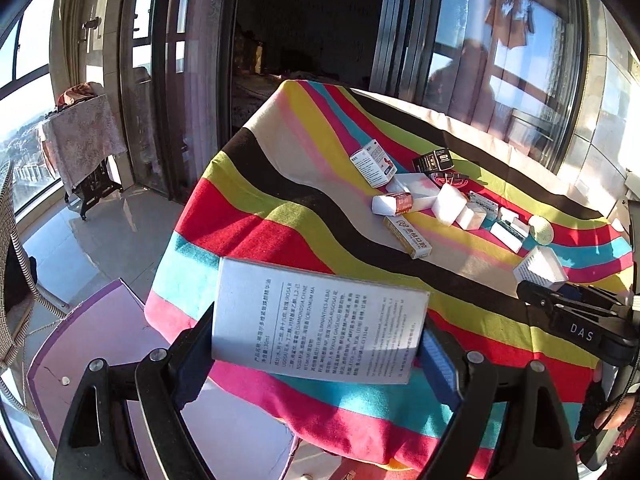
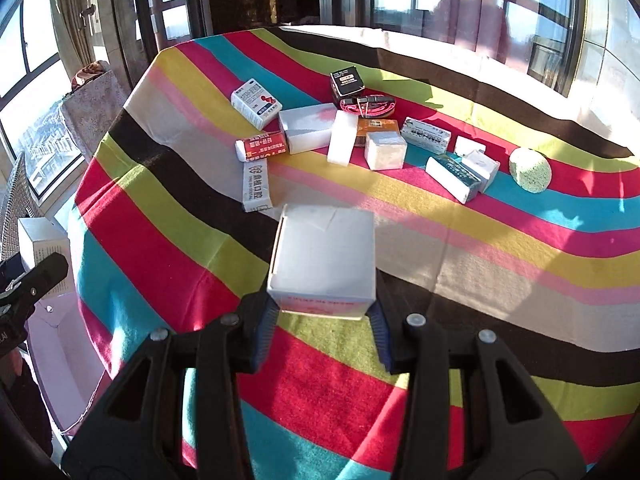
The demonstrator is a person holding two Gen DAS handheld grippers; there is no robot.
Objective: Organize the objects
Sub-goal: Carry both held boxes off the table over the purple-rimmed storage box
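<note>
Striped tablecloth (image 2: 160,240); left-wrist view alone shows printed box (image 1: 320,324) label.

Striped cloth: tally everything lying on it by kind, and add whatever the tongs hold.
Boxes on the cloth: 12
Cord bundle: 1
Green ball: 1
Silver box in left tongs: 1
White box in right tongs: 1
Total: 16
</note>
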